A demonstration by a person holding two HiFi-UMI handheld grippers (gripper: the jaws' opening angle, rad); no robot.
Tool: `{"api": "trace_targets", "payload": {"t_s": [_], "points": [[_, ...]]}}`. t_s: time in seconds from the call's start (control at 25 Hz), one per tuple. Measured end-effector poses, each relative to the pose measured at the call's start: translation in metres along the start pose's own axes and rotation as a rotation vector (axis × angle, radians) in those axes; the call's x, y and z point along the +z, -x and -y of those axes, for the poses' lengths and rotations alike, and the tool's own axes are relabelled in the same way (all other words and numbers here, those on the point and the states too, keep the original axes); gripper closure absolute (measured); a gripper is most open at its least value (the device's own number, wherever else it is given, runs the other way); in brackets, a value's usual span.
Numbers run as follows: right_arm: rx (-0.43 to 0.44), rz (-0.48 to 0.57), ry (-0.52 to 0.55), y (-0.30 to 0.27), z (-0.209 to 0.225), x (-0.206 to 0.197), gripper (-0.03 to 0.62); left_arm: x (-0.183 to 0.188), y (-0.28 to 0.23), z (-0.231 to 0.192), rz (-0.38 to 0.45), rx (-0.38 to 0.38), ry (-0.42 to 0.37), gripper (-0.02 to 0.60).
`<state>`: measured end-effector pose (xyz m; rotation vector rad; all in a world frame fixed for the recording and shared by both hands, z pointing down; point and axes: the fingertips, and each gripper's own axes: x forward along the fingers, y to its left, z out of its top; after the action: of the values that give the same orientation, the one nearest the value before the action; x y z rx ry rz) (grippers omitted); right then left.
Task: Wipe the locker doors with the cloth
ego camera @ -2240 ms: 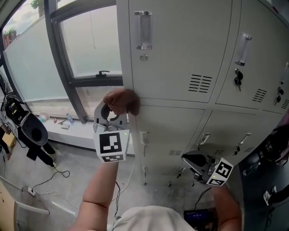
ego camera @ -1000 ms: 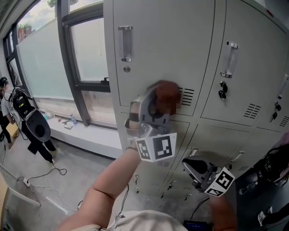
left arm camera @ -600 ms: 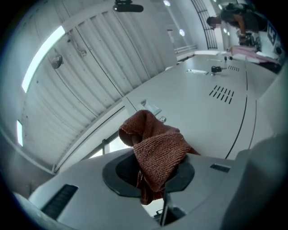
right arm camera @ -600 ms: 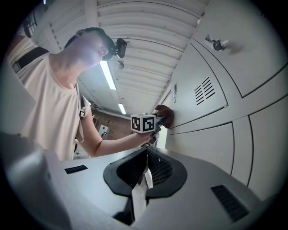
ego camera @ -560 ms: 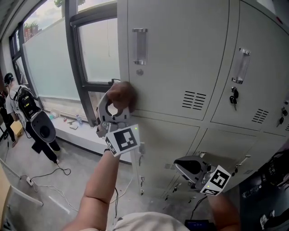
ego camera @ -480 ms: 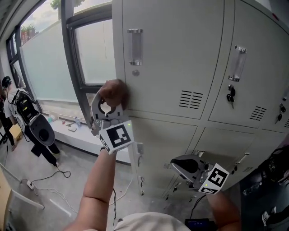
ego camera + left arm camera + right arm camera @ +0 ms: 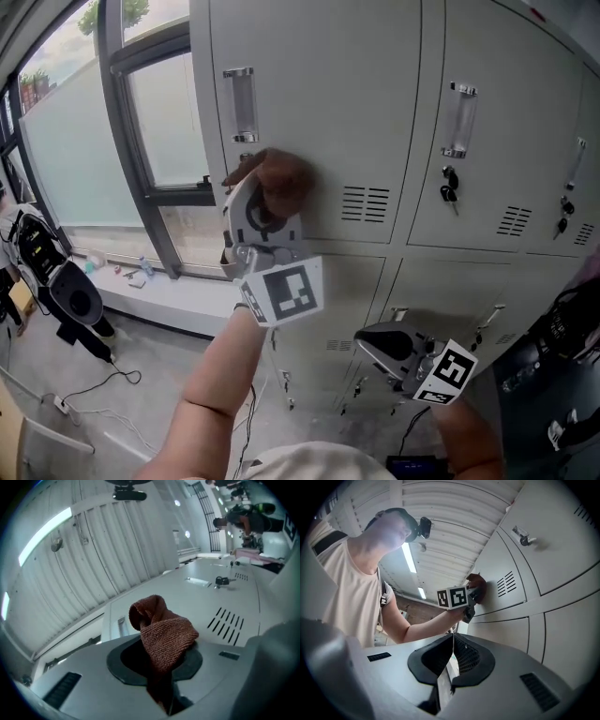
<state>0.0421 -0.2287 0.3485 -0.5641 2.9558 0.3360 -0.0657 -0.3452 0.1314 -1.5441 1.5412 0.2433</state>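
Note:
My left gripper is shut on a reddish-brown cloth and presses it against the upper left locker door, just left of its vent slots. In the left gripper view the cloth bunches up out of the jaws, close to the door. My right gripper hangs low in front of the lower doors, jaws shut with nothing between them. The right gripper view shows the left gripper and the cloth on the door.
Grey lockers with clear handles and keys fill the wall. A window and a sill lie to the left. Black gear and cables sit on the floor at left.
My left gripper has swept the cloth across the door: right, back to the left edge, and now up and right beside the vent. The right gripper has stayed low.

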Motion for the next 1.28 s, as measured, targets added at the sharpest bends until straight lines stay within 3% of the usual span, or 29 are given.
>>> {"api": "trace_targets", "payload": {"t_s": [0.28, 0.44, 0.6, 0.8, 1.04, 1.16, 1.28], "points": [[-0.071, -0.007, -0.001, 0.026, 0.009, 0.003, 0.576, 0.078, -0.014, 0.124, 0.139, -0.280, -0.125, 0.510], [-0.100, -0.017, -0.003, 0.041, 0.010, 0.001, 0.576, 0.102, -0.017, 0.162, 0.232, -0.327, -0.285, 0.509], [-0.103, -0.018, -0.005, 0.046, 0.012, 0.005, 0.576, 0.095, -0.029, 0.123, 0.232, -0.231, -0.277, 0.509], [-0.069, -0.025, -0.007, 0.031, 0.006, 0.003, 0.576, 0.060, -0.037, 0.039, 0.139, -0.093, -0.248, 0.509], [0.005, -0.018, -0.027, 0.000, -0.004, -0.005, 0.576, 0.011, -0.033, -0.052, 0.017, 0.046, -0.269, 0.509], [0.038, -0.020, -0.036, -0.014, -0.009, -0.010, 0.576, -0.013, -0.033, -0.100, -0.018, 0.135, -0.147, 0.509], [0.063, -0.019, -0.049, -0.025, -0.016, -0.014, 0.576, -0.022, -0.035, -0.123, -0.009, 0.170, -0.037, 0.509]]}}
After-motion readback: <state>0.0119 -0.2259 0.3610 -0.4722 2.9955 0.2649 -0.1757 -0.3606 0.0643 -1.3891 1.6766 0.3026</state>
